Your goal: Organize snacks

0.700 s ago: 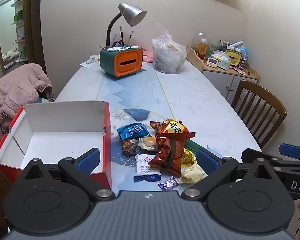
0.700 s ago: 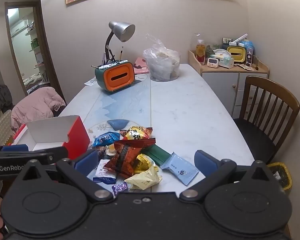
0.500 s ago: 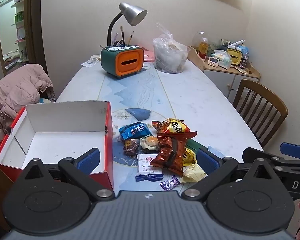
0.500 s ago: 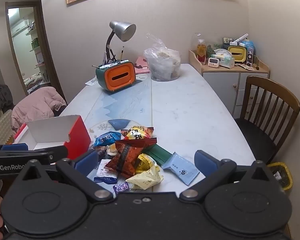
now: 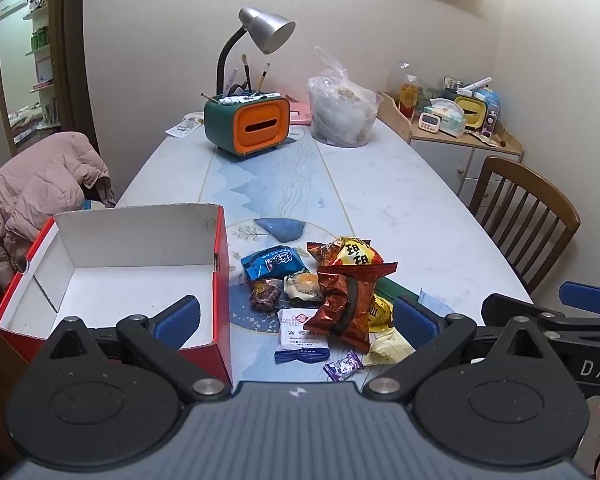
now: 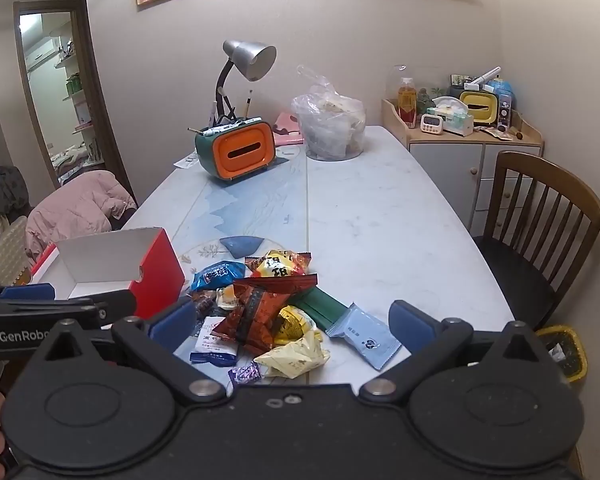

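A heap of snack packets lies at the table's near end: a red-brown foil bag [image 5: 346, 306] [image 6: 262, 312], an orange-yellow bag [image 5: 350, 254], a blue packet [image 5: 272, 262] [image 6: 218, 274], a pale blue sachet [image 6: 366, 336], a white sachet [image 5: 302, 330] and a small purple candy [image 5: 343, 365]. Left of the heap stands an empty red box [image 5: 220, 264] [image 6: 158, 276] with a white inside. My left gripper [image 5: 296, 320] hovers open above the box's right wall and the heap. My right gripper [image 6: 290, 322] hovers open over the heap, nothing between its fingers.
An orange-and-green tissue box [image 5: 248, 124] with pens and a desk lamp [image 5: 266, 32] stand at the table's far end, beside a clear bag [image 5: 342, 114]. A wooden chair [image 6: 540, 216] sits on the right, a pink coat [image 5: 40, 188] on the left.
Both views have shifted slightly. The snack heap now sits a little lower and closer between the jaws of each gripper. Both grippers stayed open.
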The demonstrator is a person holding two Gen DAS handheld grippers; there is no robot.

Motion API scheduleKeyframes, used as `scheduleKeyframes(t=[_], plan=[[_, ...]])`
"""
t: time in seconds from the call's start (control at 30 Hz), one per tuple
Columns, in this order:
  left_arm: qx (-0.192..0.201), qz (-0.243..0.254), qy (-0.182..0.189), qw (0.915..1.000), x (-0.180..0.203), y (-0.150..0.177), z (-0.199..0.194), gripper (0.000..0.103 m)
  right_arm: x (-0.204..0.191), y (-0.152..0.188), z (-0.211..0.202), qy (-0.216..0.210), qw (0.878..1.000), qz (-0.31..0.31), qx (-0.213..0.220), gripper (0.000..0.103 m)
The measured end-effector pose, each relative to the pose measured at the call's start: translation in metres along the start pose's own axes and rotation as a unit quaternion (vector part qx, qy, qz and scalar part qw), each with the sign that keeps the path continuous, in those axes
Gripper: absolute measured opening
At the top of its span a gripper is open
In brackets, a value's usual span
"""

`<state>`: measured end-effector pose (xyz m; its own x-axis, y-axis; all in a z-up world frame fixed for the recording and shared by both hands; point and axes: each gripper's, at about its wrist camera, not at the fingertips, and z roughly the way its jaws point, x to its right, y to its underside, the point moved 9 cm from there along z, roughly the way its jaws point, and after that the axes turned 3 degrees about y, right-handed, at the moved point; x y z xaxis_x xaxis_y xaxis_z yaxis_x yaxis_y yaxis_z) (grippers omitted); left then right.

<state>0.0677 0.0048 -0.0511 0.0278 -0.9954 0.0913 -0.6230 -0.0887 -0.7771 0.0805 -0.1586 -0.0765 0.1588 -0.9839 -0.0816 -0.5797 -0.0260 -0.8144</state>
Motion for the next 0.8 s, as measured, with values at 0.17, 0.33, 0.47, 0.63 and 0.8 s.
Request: scheduleKeyframes(t=[0.17,0.33,0.47,0.63,0.8], plan=[[0.000,0.001,-0.001,1.0000,-0.0003,-0.0010,-0.0006,0.103,-0.0021,-0.0004,-0.0005,-0.004,1.000,-0.002,-0.001,0.103],[0.006,0.003,-0.004,1.0000,-0.0013,-0.0040,-0.0025,0.103,-0.0012,-0.0018,0.0010,-0.006,1.000,-0.001,-0.001,0.103],[0.010,0.005,-0.006,0.9999,0.0005,-0.0048,-0.0019,0.103,-0.0017,-0.0030,0.0015,-0.008,1.000,-0.003,0.003,0.103],[0.015,0.007,-0.008,0.9998,0.0005,-0.0056,-0.0019,0.103,-0.0022,-0.0040,0.0021,-0.009,1.000,-0.003,0.006,0.103],[0.020,0.007,-0.008,0.9997,0.0000,-0.0063,-0.0017,0.103,-0.0026,-0.0057,0.0007,-0.010,1.000,-0.004,0.008,0.103]])
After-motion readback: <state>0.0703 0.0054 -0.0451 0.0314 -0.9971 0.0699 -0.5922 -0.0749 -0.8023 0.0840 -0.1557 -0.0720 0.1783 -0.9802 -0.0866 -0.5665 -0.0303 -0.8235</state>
